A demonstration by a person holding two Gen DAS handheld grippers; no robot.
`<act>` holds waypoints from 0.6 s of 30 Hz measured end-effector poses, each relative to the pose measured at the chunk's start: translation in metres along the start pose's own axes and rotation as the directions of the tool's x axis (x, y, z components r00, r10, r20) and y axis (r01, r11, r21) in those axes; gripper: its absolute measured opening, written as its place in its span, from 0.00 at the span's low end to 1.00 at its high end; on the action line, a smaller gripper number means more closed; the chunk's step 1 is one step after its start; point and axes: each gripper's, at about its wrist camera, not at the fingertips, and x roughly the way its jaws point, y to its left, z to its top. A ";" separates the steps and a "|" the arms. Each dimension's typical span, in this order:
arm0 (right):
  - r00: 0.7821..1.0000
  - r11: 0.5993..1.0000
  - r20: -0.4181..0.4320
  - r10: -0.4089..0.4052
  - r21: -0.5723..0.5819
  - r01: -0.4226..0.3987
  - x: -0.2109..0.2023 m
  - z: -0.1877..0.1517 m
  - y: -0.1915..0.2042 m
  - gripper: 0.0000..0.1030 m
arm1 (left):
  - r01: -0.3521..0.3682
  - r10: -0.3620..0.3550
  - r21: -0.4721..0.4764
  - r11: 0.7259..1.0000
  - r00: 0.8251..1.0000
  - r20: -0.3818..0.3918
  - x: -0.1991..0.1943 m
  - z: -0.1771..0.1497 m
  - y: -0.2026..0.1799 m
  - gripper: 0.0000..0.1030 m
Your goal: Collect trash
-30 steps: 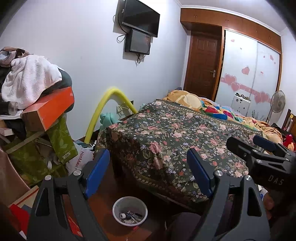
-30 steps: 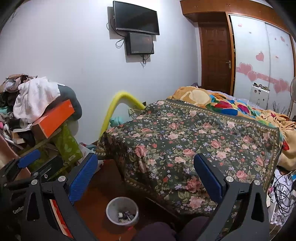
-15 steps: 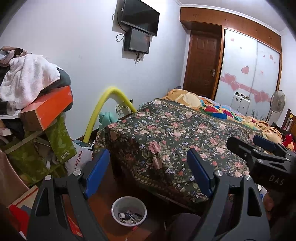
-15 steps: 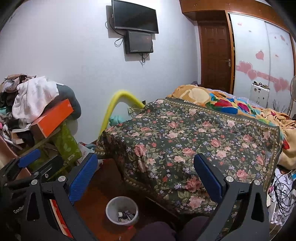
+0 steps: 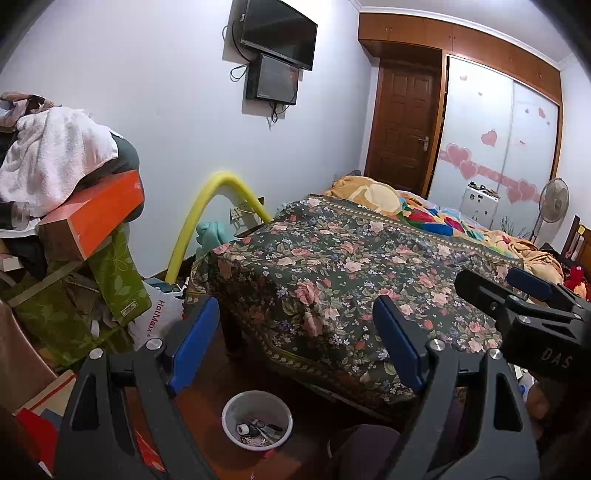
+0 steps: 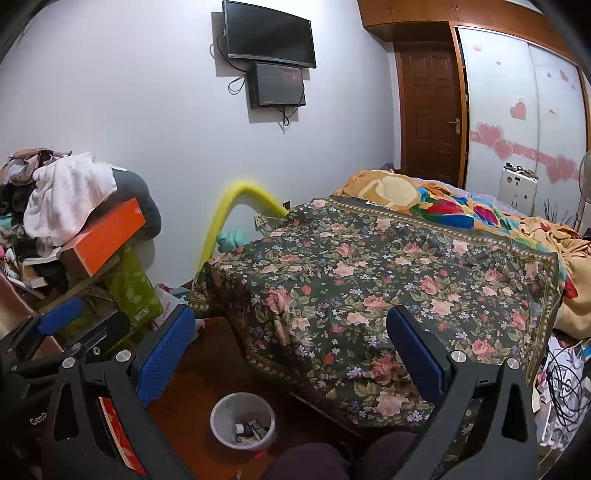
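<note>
Almost nothing has changed: both views only drifted a little. The left gripper (image 5: 291,343) and right gripper (image 6: 291,350) hang empty, fingers apart. The bin (image 5: 257,419) (trash inside) sits on the floor by the bed (image 5: 351,280).

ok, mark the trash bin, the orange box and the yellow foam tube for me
trash bin (image 5: 229,410), left wrist view, on its white left rim.
orange box (image 5: 99,212), left wrist view, on its orange side face.
yellow foam tube (image 6: 216,227), right wrist view, on its rising left leg.

I face a white wall (image 5: 166,110) with a mounted television (image 5: 279,35), a floral-covered bed (image 5: 351,280), a brown door (image 5: 402,125).
</note>
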 end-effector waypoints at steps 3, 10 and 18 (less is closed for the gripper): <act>1.000 1.000 0.000 -0.002 -0.004 0.002 0.000 0.000 0.000 1.00 | 0.006 -0.006 0.004 1.000 1.000 -0.003 0.001 0.000 0.000 0.82; 1.000 1.000 0.007 -0.005 -0.002 0.005 -0.001 0.002 -0.001 1.00 | 0.029 -0.029 0.011 1.000 1.000 -0.009 0.001 0.001 0.000 0.82; 1.000 1.000 0.014 -0.017 0.005 0.017 -0.004 0.003 -0.002 1.00 | 0.035 -0.035 0.013 0.999 0.999 -0.011 0.000 0.002 -0.001 0.82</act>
